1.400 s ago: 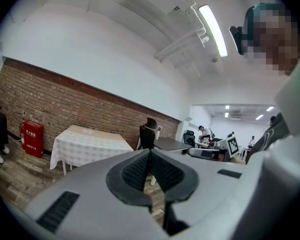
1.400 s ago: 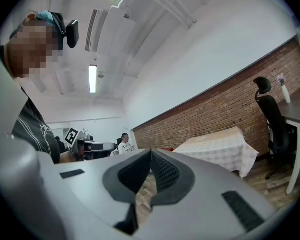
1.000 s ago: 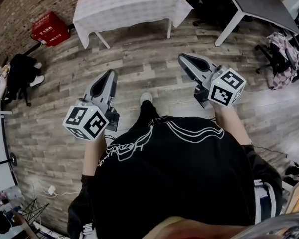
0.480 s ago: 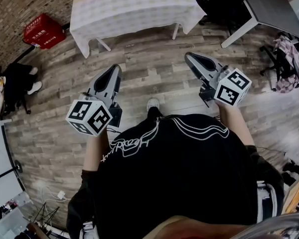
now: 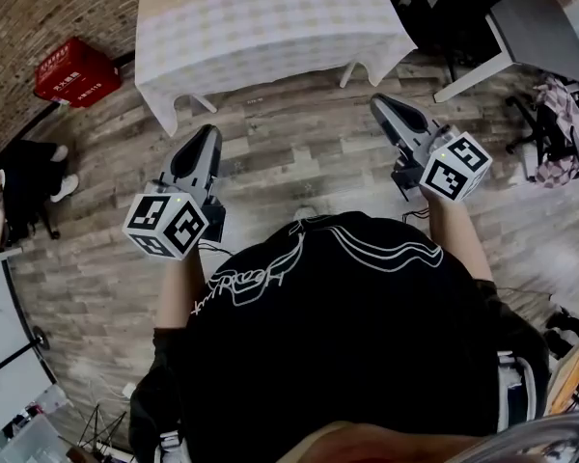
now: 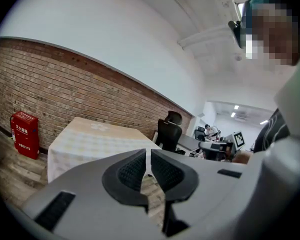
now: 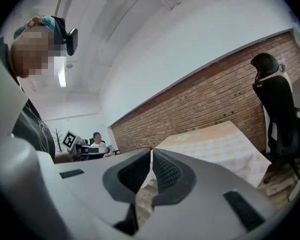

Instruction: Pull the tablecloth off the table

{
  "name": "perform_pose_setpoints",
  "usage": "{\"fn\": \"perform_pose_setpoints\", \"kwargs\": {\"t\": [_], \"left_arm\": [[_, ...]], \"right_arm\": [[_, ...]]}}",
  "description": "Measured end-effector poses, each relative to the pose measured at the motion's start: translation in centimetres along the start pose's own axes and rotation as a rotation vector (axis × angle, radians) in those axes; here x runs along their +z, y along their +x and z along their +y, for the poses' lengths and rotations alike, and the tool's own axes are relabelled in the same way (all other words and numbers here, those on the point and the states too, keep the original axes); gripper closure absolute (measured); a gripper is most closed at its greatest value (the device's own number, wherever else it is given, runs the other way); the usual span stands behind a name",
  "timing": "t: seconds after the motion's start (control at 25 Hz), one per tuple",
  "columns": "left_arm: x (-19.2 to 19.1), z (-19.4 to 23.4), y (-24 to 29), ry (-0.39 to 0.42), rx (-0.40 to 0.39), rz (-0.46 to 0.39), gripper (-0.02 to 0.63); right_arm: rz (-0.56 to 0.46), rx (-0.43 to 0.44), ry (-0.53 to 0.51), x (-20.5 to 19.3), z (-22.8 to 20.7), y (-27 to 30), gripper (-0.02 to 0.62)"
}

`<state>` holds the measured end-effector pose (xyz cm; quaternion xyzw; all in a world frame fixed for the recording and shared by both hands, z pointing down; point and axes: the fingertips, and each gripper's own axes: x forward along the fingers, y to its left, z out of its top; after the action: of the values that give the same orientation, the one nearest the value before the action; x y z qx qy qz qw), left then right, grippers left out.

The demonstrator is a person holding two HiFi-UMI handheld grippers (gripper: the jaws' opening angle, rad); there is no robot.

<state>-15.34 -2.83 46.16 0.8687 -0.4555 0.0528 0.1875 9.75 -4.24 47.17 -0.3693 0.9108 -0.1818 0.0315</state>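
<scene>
your left gripper and right gripper both have jaws pressed together with nothing between them, tips aimed toward the table and apart from it. the checked tablecloth lies spread over that table at top centre of the head view, its edges hanging past the white table legs. plank floor lies between cloth and grippers. a red box sits upper left, a black office chair upper right.
</scene>
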Motion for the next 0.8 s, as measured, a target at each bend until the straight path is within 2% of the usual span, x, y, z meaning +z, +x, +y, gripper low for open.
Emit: {"fn": "perform_pose_setpoints", "kwargs": {"t": [0.16,0.28,0.48,0.64,0.8], "left_arm": [[-0.4,3.7,1.2,0.024,0.051,0.011,0.597],[-1.1,6.9,2.0,0.013,0.095,0.022,0.595],[-2.4,12.7,3.5,-0.08,0.208,0.01,0.589],[-3.1,17.2,5.0,-0.096,0.276,0.037,0.55],[-2.5,21.5,7.4,-0.115,0.336,-0.009,0.521]], "right_arm": [[0.026,-0.038,-0.01,-0.9,-2.9,1.2,0.597],[0.053,-0.076,-0.004,-1.7,-5.6,2.1,0.597],[0.077,-0.162,0.002,-2.8,-11.8,3.3,0.59],[0.112,-0.233,0.01,-3.7,-17.2,5.0,0.508],[0.165,-0.307,-0.005,-4.6,-22.9,6.9,0.474]]}}
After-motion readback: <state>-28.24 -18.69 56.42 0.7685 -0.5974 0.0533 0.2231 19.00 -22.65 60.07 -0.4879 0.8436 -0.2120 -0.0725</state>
